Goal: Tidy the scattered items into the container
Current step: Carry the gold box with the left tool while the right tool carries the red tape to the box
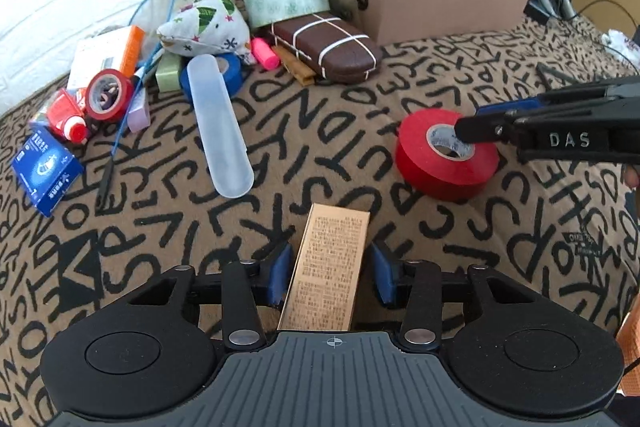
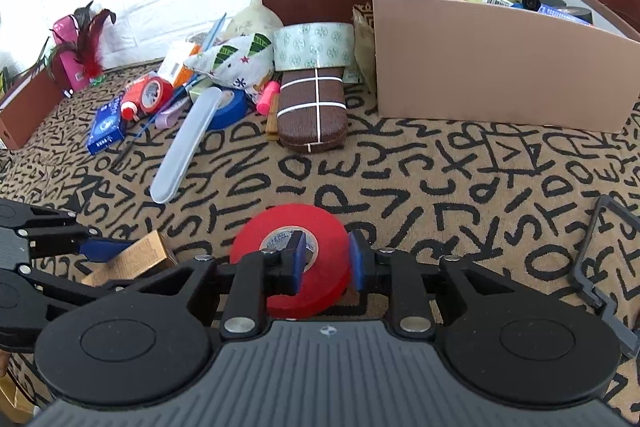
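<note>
Tan cardboard box, packed with pens and cartons, is seen beyond both fingertips. Gold rectangular carton is flanked, untouched, by the parted left gripper. Red tape roll's wall is straddled by the right gripper; contact cannot be told.

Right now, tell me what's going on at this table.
A person is tidying clutter into the cardboard box with two handheld grippers. The left gripper straddles a gold carton lying on the patterned cloth, its fingers open with gaps on both sides. The right gripper has one of its fingers in the core of a red tape roll and one outside the rim; whether it pinches yet is unclear. The box already holds several items, and a pile remains by the wall.
</note>
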Demonstrator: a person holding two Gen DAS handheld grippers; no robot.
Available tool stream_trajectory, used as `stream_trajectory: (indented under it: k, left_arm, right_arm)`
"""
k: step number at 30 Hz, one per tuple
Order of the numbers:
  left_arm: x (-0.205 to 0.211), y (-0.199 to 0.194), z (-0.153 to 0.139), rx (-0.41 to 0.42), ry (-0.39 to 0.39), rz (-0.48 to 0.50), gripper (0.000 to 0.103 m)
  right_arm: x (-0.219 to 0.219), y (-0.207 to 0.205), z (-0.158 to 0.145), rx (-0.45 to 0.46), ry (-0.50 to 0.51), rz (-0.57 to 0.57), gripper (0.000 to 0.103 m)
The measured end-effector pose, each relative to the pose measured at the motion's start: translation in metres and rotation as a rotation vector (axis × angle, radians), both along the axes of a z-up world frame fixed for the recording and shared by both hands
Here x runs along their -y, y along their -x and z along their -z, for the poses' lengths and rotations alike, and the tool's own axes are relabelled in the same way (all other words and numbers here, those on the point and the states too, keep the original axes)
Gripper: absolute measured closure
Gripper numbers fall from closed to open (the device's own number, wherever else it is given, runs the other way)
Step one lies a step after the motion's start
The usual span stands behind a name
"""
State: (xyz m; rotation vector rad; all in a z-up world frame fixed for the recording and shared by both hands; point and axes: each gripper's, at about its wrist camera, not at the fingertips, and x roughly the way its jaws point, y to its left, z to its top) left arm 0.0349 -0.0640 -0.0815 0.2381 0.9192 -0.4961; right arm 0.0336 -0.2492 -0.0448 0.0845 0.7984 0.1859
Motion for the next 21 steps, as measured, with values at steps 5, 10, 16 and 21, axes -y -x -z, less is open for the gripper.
stream_trajectory:
  k: [5,10,16,21]
  left_arm:
    - [0.004,-0.004,0.001,0.013,-0.002,-0.006,0.05]
    - [0.005,-0.002,0.002,0.031,-0.009,-0.004,0.064]
    - [0.005,0.0,-0.005,0.027,0.019,-0.028,0.075]
    - [0.006,-0.008,-0.024,0.054,0.069,-0.043,0.075]
  right_arm:
    - [-0.01,-0.011,0.006,-0.015,0.052,-0.031,0.062]
    - [-0.011,-0.016,0.017,-0.027,0.06,-0.038,0.068]
    - [-0.006,-0.005,0.01,0.003,0.024,-0.014,0.073]
    - [0.001,-0.003,-0.006,0.04,-0.004,-0.015,0.073]
